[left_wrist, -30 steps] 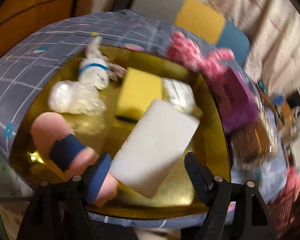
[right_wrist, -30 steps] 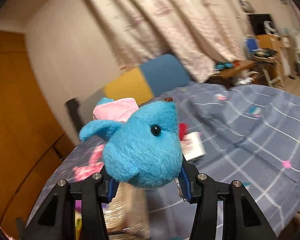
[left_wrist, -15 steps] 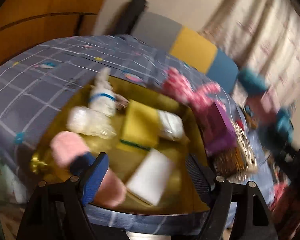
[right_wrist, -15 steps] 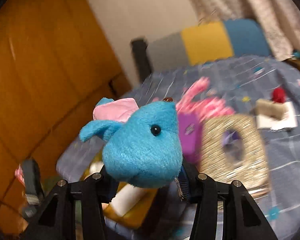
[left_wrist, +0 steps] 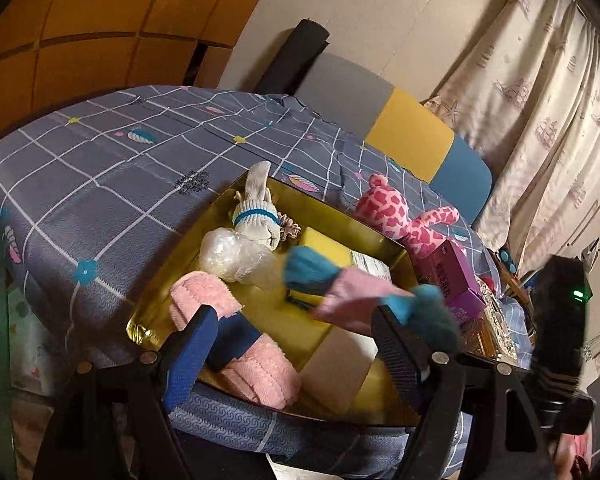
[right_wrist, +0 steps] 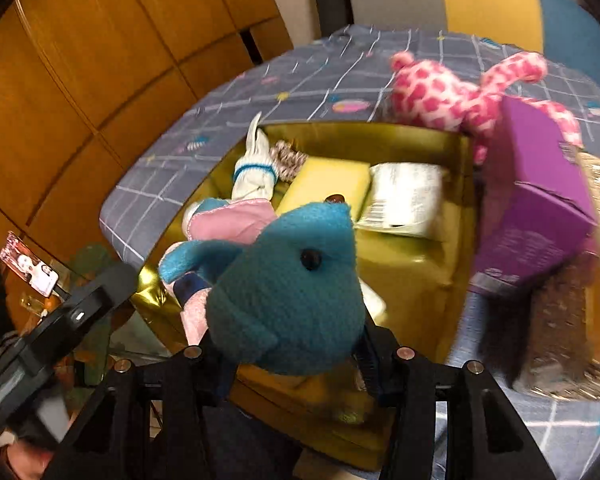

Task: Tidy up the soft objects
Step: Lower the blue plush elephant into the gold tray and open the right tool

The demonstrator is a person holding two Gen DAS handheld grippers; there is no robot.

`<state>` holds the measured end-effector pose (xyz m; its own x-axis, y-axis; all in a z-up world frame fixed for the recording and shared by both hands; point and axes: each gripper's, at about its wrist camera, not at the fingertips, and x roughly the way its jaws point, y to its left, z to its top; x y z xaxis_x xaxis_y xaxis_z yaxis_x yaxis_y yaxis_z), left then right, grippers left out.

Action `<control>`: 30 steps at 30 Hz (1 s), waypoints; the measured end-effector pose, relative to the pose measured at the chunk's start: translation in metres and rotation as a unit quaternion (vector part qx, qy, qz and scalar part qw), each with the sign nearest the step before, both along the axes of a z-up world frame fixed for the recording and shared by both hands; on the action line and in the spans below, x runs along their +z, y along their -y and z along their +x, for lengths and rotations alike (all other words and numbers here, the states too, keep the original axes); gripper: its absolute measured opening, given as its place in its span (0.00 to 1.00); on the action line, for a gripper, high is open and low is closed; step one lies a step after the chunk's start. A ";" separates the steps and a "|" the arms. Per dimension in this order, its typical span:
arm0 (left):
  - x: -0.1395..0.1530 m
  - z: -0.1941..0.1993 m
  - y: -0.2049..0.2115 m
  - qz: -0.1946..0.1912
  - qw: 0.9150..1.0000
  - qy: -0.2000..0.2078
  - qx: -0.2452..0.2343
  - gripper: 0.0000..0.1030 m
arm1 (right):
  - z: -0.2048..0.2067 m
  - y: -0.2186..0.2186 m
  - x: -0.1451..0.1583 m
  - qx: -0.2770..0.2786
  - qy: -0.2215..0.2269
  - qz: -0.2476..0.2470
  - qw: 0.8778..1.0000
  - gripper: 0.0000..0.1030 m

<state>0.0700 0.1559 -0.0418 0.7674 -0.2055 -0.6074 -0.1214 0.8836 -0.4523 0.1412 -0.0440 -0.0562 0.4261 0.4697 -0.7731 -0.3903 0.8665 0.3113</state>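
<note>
A blue plush toy in a pink dress [right_wrist: 292, 300] is clamped between my right gripper's [right_wrist: 296, 360] fingers and hangs over the gold box [right_wrist: 456, 184]. In the left wrist view the same toy [left_wrist: 340, 284] shows blurred above the box [left_wrist: 340, 216], with the right gripper's black body at the right edge. My left gripper [left_wrist: 296, 356] stands open just before the box's near edge, nothing between its fingers. Below it lie a pink slipper [left_wrist: 204, 296] and a white foam block [left_wrist: 340, 372].
The box also holds a white sock [left_wrist: 256, 216], a plastic-wrapped bundle [left_wrist: 232, 256], a yellow sponge [left_wrist: 324, 244] and a white packet [right_wrist: 404, 196]. A pink spotted plush [right_wrist: 440, 92], a purple carton [right_wrist: 540, 208] and a glittery box [right_wrist: 572, 320] lie right of it on the checked blanket [left_wrist: 120, 168].
My right gripper has swung down and left with the blue plush, from over the blanket to above the gold box. My left gripper has drawn back and up from the box.
</note>
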 end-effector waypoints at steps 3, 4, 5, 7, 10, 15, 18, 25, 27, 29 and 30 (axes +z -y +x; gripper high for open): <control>0.001 -0.003 -0.005 -0.008 1.000 0.007 0.008 0.78 | 0.011 -0.019 -0.009 0.001 -0.021 -0.008 1.000 0.50; 0.002 -0.004 -0.006 -0.007 1.000 0.009 0.011 0.78 | 0.016 -0.024 -0.012 0.000 -0.028 -0.002 1.000 0.50; 0.002 -0.005 -0.008 -0.008 1.000 0.011 0.014 0.77 | 0.020 -0.028 -0.015 0.001 -0.035 0.008 0.999 0.50; 0.002 -0.006 -0.009 -0.007 1.000 0.010 0.017 0.78 | 0.029 -0.038 -0.023 0.001 -0.046 0.018 0.999 0.51; 0.000 -0.008 -0.010 -0.005 1.000 0.005 0.017 0.77 | 0.039 -0.050 -0.036 0.001 -0.060 0.013 0.998 0.55; -0.003 -0.008 -0.010 -0.005 1.000 0.002 0.019 0.77 | 0.039 -0.057 -0.039 0.016 -0.053 -0.003 0.998 0.56; -0.002 -0.010 -0.010 -0.004 1.000 0.006 0.017 0.77 | 0.035 -0.064 -0.040 0.035 -0.040 -0.037 0.998 0.56; -0.003 -0.012 -0.012 -0.008 1.000 0.006 0.017 0.77 | 0.014 -0.061 -0.038 0.042 -0.005 -0.156 0.987 0.56; -0.003 -0.012 -0.011 -0.010 1.000 0.007 0.013 0.77 | 0.009 -0.050 -0.035 0.033 -0.006 -0.171 0.985 0.61; -0.002 -0.011 -0.008 -0.011 1.000 0.007 0.004 0.77 | 0.007 -0.039 -0.031 0.020 -0.017 -0.155 0.988 0.73; -0.001 -0.011 -0.007 -0.012 1.000 0.010 0.001 0.77 | 0.006 -0.031 -0.027 0.011 -0.020 -0.138 0.990 0.75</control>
<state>0.0587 0.1628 -0.0430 0.7796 -0.2182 -0.5870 -0.1133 0.8727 -0.4749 0.1468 -0.0126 -0.0833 0.3846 0.2472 -0.8894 -0.4018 0.9122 0.0798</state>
